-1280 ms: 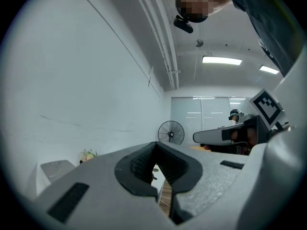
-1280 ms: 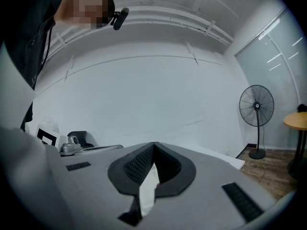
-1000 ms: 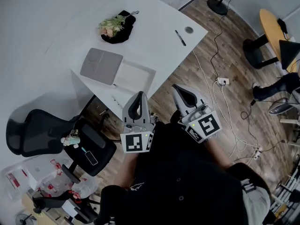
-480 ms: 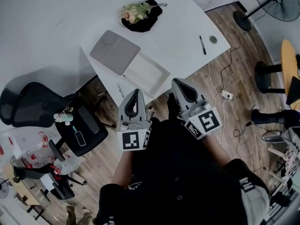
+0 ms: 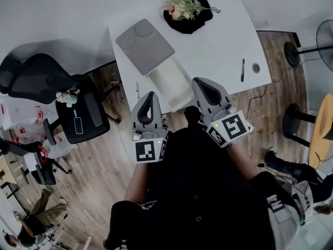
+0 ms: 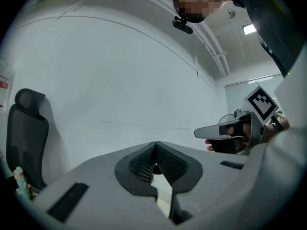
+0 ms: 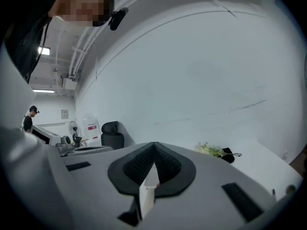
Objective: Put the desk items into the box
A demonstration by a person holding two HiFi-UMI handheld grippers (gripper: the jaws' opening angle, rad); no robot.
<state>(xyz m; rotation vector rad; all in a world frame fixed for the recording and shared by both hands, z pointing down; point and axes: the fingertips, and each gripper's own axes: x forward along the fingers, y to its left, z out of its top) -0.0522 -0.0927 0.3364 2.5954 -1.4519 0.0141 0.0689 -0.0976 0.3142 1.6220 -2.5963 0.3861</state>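
Observation:
A white table fills the top of the head view. On it lie an open white box, a grey flat lid, a black pouch with flowers, a black pen and a small round cap. My left gripper is shut and empty, just short of the table's near edge. The right gripper is also shut and empty, its tip over the near edge beside the box. In the right gripper view the flowers lie ahead to the right. Both point about level.
A black office chair and a second chair with a small device on its seat stand left of the table. A fan base and a yellow round table are on the right. Wooden floor lies below.
In the head view the table has swung from the upper left to the top centre. Both grippers have come closer to its near edge, jaws still shut.

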